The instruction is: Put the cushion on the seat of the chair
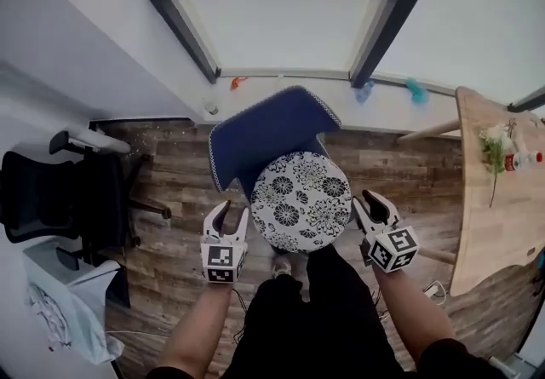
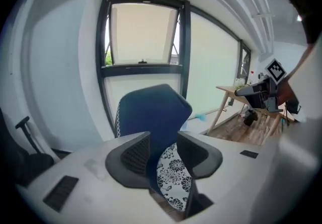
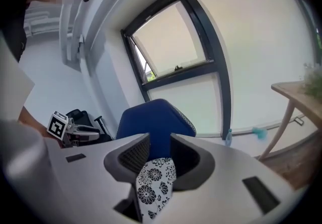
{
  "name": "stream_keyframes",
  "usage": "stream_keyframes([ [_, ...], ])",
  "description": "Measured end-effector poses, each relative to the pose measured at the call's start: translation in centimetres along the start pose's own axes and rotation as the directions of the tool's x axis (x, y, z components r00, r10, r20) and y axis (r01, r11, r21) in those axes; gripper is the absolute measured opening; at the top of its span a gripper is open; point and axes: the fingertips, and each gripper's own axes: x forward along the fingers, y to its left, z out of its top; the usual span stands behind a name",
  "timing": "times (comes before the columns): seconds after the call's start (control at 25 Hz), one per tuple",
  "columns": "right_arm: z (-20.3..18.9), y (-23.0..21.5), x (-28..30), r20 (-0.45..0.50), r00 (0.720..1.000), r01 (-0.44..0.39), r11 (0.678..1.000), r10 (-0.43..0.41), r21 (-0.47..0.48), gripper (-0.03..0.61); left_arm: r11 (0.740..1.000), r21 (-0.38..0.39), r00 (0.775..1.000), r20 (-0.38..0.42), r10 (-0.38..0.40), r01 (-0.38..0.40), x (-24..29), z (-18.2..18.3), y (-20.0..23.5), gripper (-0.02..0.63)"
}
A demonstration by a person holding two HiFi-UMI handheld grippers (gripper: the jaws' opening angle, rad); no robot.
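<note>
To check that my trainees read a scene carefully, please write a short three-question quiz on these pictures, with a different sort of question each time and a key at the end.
1. True or false: the floral cushion lies on the seat of the blue chair.
2. What stands near the head view's left edge? A) a black office chair B) a sofa C) a ladder
3. Which holds something between its jaws: the left gripper, the right gripper, both or neither?

Key
1. True.
2. A.
3. Neither: both pairs of jaws stand apart, one gripper on each side of the cushion, and grip nothing.
</note>
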Motion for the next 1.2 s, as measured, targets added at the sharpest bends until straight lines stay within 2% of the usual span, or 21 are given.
stream_keyframes([
  [0.24, 4.5, 3.4, -2.8, 0.06, 0.998, -0.004, 1.0, 0.006, -0.028, 0.122, 0.998, -0.017, 0.992, 0.116, -0.05, 0.053, -3.2, 6.3, -1.3, 0.16],
  [0.48, 10.2, 5.5, -5.1, 0.151, 0.988, -0.014, 0.996, 0.027, -0.085, 0.107, 0.999, -0.031, 0.973, 0.229, -0.014, 0.022, -6.6, 12.1, 0.3, 0.16],
  [0.64, 11.8, 6.7, -6.3, 0.151, 0.988, -0.027, 0.995, 0.042, -0.099, 0.099, 0.999, -0.037, 0.954, 0.301, 0.008, 0.004, -9.9, 15.6, 0.9, 0.158],
  [0.76, 13.0, 7.4, -7.3, 0.168, 0.985, -0.035, 0.994, 0.052, -0.1, 0.085, 0.999, -0.027, 0.961, 0.274, -0.023, 0.031, -10.8, 16.4, 0.8, 0.158],
  [0.88, 14.3, 7.8, -8.1, 0.191, 0.979, -0.055, 0.997, 0.065, -0.058, 0.07, 0.997, -0.056, 0.966, 0.254, -0.043, 0.059, -11.4, 17.0, 0.8, 0.158],
  [0.96, 15.5, 8.0, -8.4, 0.206, 0.976, -0.067, 0.997, 0.074, -0.043, 0.067, 0.995, -0.056, 0.961, 0.27, -0.059, 0.077, -12.1, 18.1, 0.4, 0.158],
  [1.12, 18.2, 8.5, -9.3, 0.241, 0.966, -0.071, 0.994, 0.088, -0.082, 0.044, 0.996, -0.019, 0.949, 0.304, -0.079, 0.09, -13.4, 20.0, -0.2, 0.151],
  [1.16, 18.8, 8.7, -9.3, 0.248, 0.964, -0.072, 0.993, 0.094, -0.095, 0.038, 0.996, -0.016, 0.946, 0.313, -0.082, 0.092, -13.6, 20.4, -0.2, 0.128],
  [1.2, 19.4, 8.9, -9.4, 0.255, 0.962, -0.073, 0.991, 0.099, -0.111, 0.031, 0.996, -0.012, 0.941, 0.327, -0.084, 0.093, -13.9, 20.9, -0.1, 0.076],
])
